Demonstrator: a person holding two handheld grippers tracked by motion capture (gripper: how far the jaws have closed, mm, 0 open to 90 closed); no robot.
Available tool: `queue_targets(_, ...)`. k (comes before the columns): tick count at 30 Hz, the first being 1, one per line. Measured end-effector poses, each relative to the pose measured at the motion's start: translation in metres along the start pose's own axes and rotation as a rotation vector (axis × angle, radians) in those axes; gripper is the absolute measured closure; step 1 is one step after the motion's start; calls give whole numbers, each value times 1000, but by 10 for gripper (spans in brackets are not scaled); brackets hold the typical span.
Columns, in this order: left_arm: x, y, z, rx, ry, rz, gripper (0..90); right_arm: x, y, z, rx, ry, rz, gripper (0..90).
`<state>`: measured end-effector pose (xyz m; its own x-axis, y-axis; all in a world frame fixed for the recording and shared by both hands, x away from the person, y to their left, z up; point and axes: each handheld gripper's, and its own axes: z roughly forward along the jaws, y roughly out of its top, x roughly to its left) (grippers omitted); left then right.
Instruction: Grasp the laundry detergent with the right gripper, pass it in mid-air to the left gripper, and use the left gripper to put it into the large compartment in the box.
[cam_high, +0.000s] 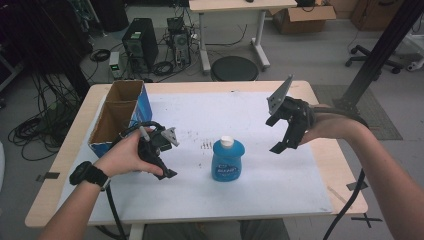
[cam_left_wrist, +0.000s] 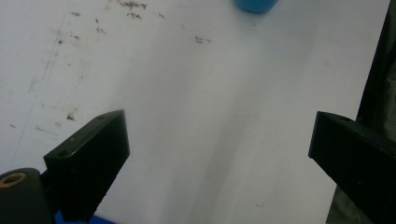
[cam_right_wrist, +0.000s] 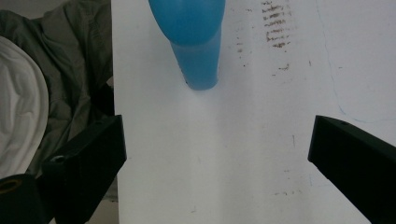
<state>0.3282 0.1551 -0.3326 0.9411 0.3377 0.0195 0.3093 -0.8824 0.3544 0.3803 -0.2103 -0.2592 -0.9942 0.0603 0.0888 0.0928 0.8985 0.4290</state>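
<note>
Blue and upright, the soap bottle (cam_high: 227, 160) stands just below the middle of the high view on the white sheet (cam_high: 280, 185) that covers the wooden table (cam_high: 47, 197), its white cap (cam_high: 227, 141) on top. My left gripper (cam_high: 162, 157) sits low at centre left of that frame, near the bottle's left side but apart from it, jaws spread wide with nothing between them. In the left gripper view the bottle (cam_left_wrist: 256, 4) is a blue sliver at the top edge. My right gripper (cam_high: 286, 134) hangs higher at centre right, above the sheet and well clear of the bottle, jaws likewise spread and empty. In the right gripper view the bottle (cam_right_wrist: 192, 42) fills the top centre, beyond the gap between the jaws. A blue cardboard box (cam_high: 120, 115), open at the top, stands at the upper left of the table.
</note>
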Motion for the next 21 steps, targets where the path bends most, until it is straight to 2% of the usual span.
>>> queue_targets(9,0,1,-2,-3,-2,-2,56,-1,-1,-11,-51,-13,-6,37)
queue_targets(15,1,0,-3,-8,-8,-8,55,-4,-5,-19,-127,-25,-9,29)
queue_targets(21,1,-2,-6,-16,-7,-15,54,-5,-8,-17,-179,-27,-22,26)
